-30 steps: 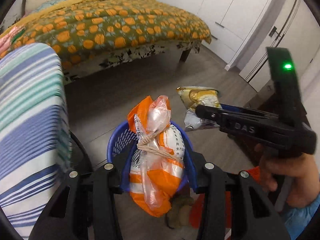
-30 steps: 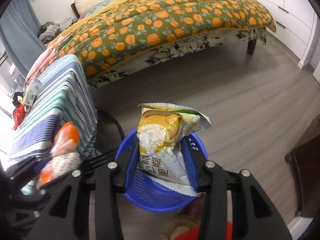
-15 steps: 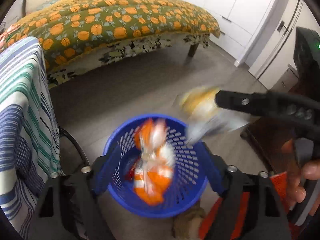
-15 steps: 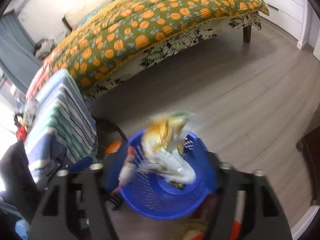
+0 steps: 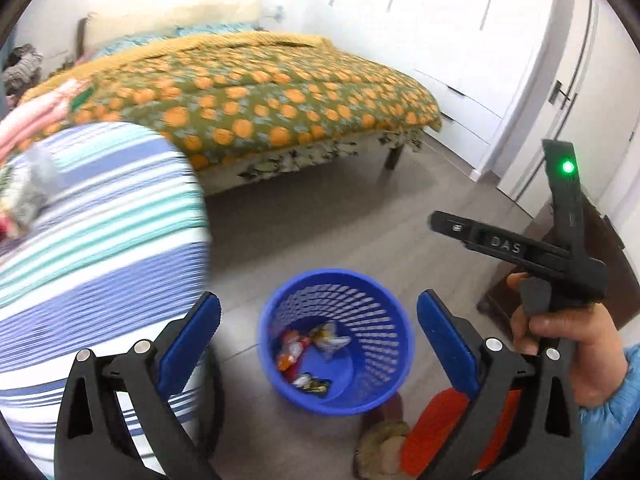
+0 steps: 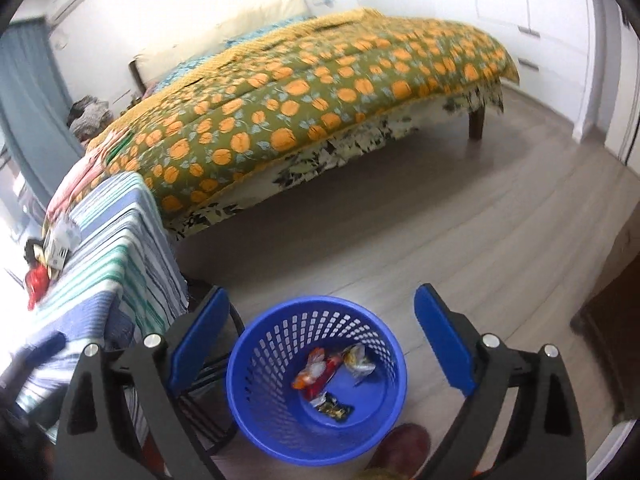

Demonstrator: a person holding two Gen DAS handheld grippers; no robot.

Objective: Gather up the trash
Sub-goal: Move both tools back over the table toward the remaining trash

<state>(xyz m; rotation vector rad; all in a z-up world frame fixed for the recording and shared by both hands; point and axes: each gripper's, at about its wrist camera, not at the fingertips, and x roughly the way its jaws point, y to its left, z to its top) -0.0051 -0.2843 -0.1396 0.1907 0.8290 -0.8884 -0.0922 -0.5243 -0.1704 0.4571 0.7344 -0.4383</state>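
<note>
A blue perforated basket (image 5: 384, 320) (image 6: 280, 344) stands on the floor below both grippers. In its bottom lie an orange-and-white packet (image 5: 290, 350) (image 6: 318, 372), a yellow-and-silver snack bag (image 5: 328, 336) (image 6: 358, 362) and a small dark wrapper (image 5: 310, 384) (image 6: 332, 402). My left gripper (image 5: 318, 308) hangs above the basket, its jaws opening with nothing between them. My right gripper (image 6: 322, 298) is also over the basket, jaws opening and empty. In the left wrist view a hand (image 5: 560, 344) holds the right gripper, one of its fingers (image 5: 472, 234) seen from the side.
A table under a striped cloth (image 5: 100, 240) stands close on the left, with small items (image 6: 56, 240) on top. Behind is a bed with an orange-patterned quilt (image 6: 320, 80). Dark wooden furniture (image 5: 600, 248) is at the right. An orange slipper (image 5: 436, 432) lies by the basket.
Both grippers widened and let go: the orange packet and the yellow snack bag dropped into the basket. The left gripper pulled up and back, so the basket looks smaller.
</note>
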